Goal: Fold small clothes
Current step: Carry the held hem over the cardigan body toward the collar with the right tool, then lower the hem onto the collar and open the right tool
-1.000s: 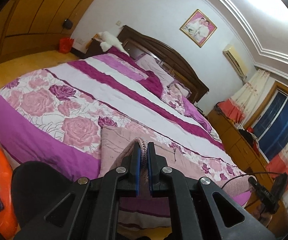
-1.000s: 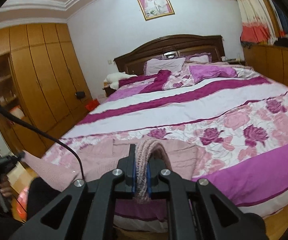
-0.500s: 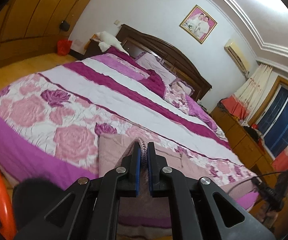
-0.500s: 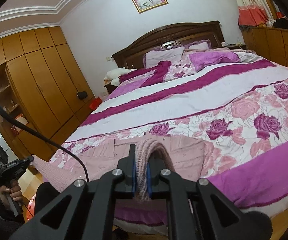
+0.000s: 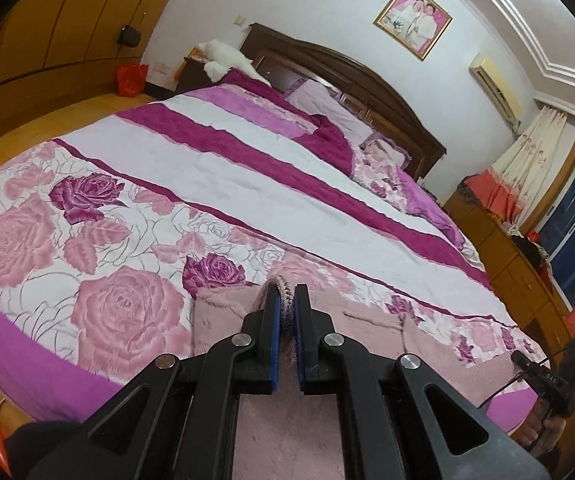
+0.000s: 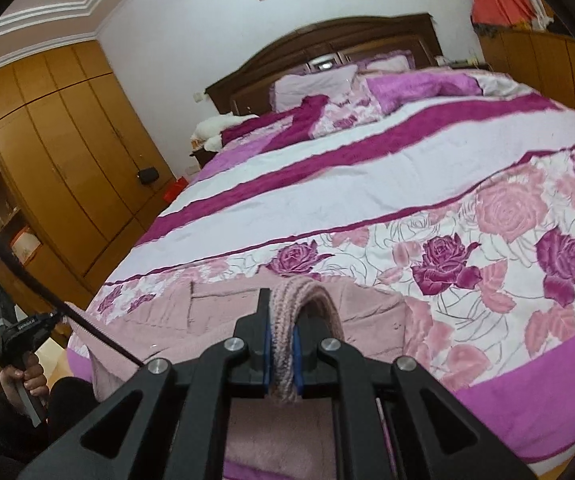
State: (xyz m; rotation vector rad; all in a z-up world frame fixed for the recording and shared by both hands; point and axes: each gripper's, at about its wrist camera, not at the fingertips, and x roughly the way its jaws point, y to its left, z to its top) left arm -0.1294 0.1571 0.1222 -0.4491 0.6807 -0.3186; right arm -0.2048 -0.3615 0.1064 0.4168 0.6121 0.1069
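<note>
A small dusty-pink fleece garment [image 5: 367, 328] lies spread on the near edge of the bed, part of it hanging over the front. My left gripper [image 5: 286, 292] is shut on a knitted ribbed edge of it, lifted a little above the cloth. In the right wrist view the same garment [image 6: 223, 312] shows, and my right gripper [image 6: 281, 300] is shut on its knitted ribbed hem [image 6: 315, 292], which arches up out of the jaws. The other gripper shows at the far left [image 6: 19, 336], held in a hand.
The bed [image 5: 227, 168] has a rose-patterned pink, white and magenta quilt, pillows and a dark wooden headboard [image 5: 351, 76] at the far end. Wooden wardrobes [image 6: 59, 176] stand at the left, a low wooden cabinet [image 5: 507, 260] at the right.
Both grippers have moved forward over the bed, still shut on the garment's edge. The right view has tilted and come lower and closer to the quilt.
</note>
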